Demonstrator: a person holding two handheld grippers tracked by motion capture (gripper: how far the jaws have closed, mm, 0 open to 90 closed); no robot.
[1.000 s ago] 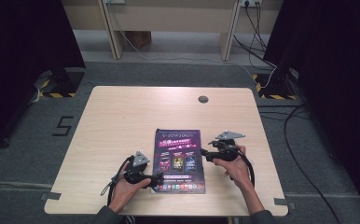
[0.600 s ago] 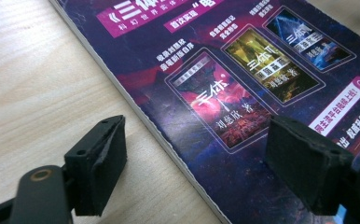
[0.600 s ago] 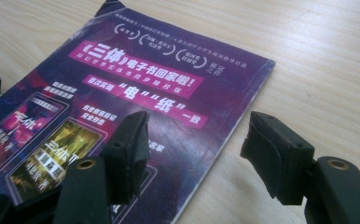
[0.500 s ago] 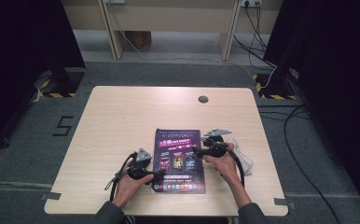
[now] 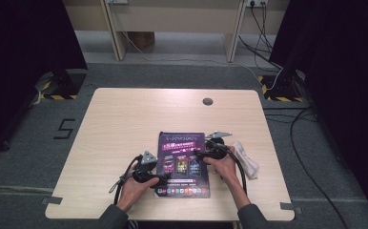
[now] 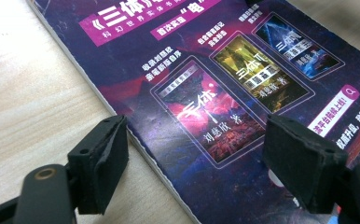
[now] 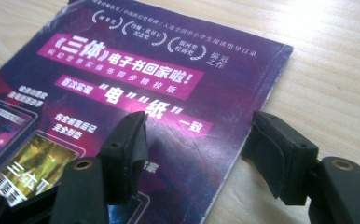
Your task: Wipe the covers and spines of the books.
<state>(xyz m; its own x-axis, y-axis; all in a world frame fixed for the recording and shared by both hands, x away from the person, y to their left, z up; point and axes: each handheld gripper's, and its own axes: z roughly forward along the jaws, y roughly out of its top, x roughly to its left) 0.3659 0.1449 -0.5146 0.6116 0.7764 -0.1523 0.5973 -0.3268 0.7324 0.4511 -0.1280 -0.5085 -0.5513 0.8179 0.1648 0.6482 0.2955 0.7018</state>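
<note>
Purple magazine (image 5: pixel 183 163) lies between both gaping tongs, edges straddled.

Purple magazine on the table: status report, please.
Left gripper open, straddling purple glossy magazine edge. Right gripper open at opposite edge. Magazine flat, ungrasped. White crumpled cloth beside, clear.

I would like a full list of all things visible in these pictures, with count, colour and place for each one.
magazine: one, purple cover, flat on the table's near middle.
cloth: one, white, right of the magazine.
table: one, light wood, with a dark round hole near the far edge.
cables: several, black, on the grey floor behind.
left gripper: one, black, open over the magazine's left edge.
right gripper: one, black, open over its right edge.
</note>
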